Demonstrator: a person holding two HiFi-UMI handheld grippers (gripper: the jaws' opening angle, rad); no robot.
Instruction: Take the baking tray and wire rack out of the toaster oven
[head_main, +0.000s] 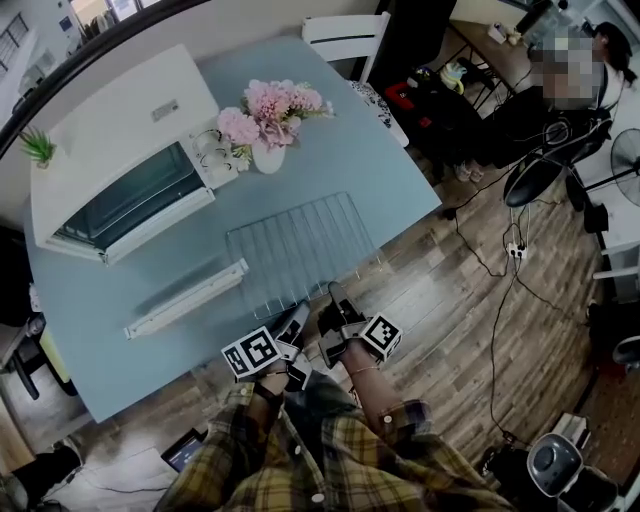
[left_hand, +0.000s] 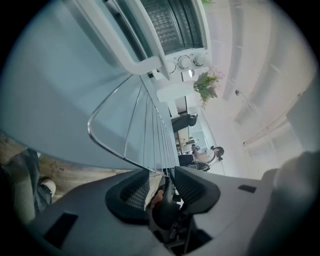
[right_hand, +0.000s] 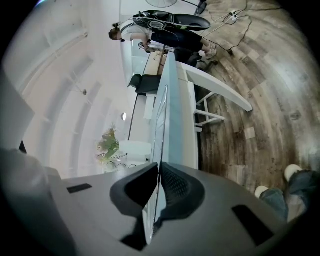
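Note:
The wire rack (head_main: 300, 250) lies flat on the pale blue table (head_main: 400, 170), its near edge jutting over the table's front edge. My right gripper (head_main: 337, 300) is shut on that near edge; in the right gripper view the rack (right_hand: 162, 115) runs edge-on out of the pinched pads (right_hand: 172, 182). My left gripper (head_main: 298, 316) stands open beside it, and the rack's (left_hand: 135, 125) rim wire passes loosely between its parted jaws (left_hand: 162, 182). The white toaster oven (head_main: 110, 150) sits at the back left with its glass door down and the handle bar (head_main: 185, 298) nearest me. I make out no baking tray.
A white vase of pink flowers (head_main: 268, 120) stands right of the oven, behind the rack. A small green plant (head_main: 38, 147) is at the oven's far left. A white chair (head_main: 345, 35) is behind the table; a seated person, a fan (head_main: 545, 170) and cables (head_main: 500, 250) occupy the wood floor at right.

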